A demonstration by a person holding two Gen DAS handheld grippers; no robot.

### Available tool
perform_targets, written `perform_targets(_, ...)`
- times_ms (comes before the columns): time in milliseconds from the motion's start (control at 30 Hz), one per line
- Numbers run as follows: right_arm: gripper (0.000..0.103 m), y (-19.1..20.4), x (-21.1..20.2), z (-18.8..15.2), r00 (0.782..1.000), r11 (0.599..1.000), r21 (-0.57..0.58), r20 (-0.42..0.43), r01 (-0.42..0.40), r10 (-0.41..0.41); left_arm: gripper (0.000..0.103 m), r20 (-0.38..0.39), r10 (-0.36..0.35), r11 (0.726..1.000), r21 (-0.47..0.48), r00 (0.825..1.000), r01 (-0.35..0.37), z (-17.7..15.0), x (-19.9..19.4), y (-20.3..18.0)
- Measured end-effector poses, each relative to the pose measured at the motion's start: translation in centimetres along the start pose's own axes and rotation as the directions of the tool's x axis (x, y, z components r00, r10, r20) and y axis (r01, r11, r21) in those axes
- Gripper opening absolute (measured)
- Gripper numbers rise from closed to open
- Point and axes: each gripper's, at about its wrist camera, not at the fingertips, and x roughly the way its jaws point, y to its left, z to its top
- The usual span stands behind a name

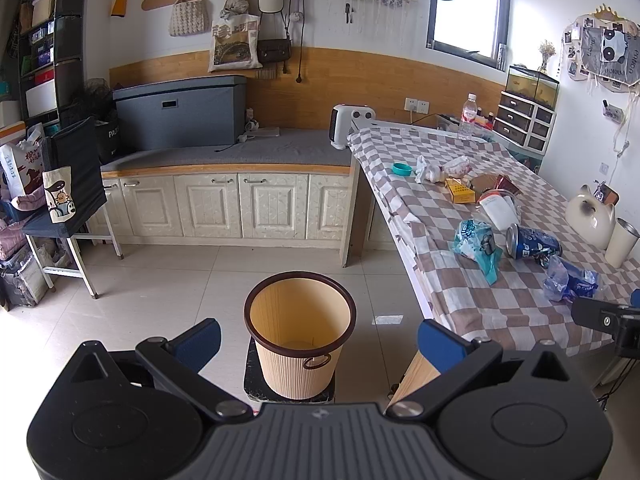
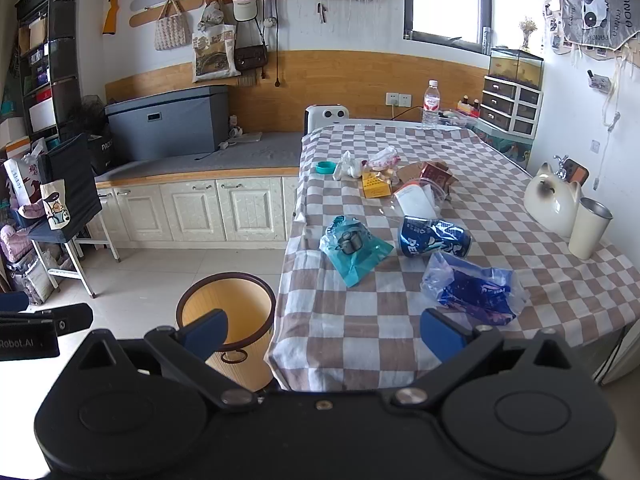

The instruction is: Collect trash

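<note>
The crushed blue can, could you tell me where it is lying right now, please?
The crushed blue can lies on its side on the checkered tablecloth, between the teal wrapper and the white cat figurine, just behind the blue plastic bag.

Right gripper point(image 2: 323, 330) spread wide over the checkered desk point(image 2: 400, 312) edge — blue wrapper point(image 2: 476, 288), crushed can point(image 2: 434, 237) just beyond, bin point(image 2: 228, 312) beside

Open bin point(image 1: 300, 312) mouth unobstructed, table point(image 2: 360, 344) edge beside it, near checkered corner bare
</note>
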Motion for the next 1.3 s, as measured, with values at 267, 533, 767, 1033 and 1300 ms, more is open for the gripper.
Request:
perform_targets(267, 0.103, -0.19, -0.1, 0.14, 1.0, 1.0, 0.002, -0.005, 0.0, 0.0, 0.103, 0.002, 0.001, 1.0, 0.001, 1.0, -0.001, 0.01, 0.0, -0.02)
perform_targets(533, 0.103, -0.15, 0.09, -0.28, 1.0, 1.0, -0.003, -0.005, 0.006, -0.006, 0.103, 0.004, 0.002, 1.0, 0.002, 1.0, -0.002, 0.0, -0.03, -0.03)
perform_targets(767, 0.103, 0.03, 0.24, -0.39, 1.0, 1.0, -0.003, -0.004, 0.005, -0.005, 0.103, 0.005, 0.002, 1.0, 0.002, 1.0, -0.002, 0.16, -0.22, -0.38)
perform_targets(1033, 0.103, 0.05, 0.27, -0.38, 1.0, 1.0, -0.003, -0.005, 0.006, -0.006, 0.103, 0.006, 0.002, 1.0, 0.003, 1.0, -0.002, 0.25, -0.5, -0.36)
perform_targets(1300, 0.103, 0.03, 0.27, -0.37, 1.0, 1.0, -0.003, -0.005, 0.006, -0.006, 0.103, 0.007, 0.002, 1.0, 0.004, 1.0, -0.002, 0.31, -0.63, -0.43)
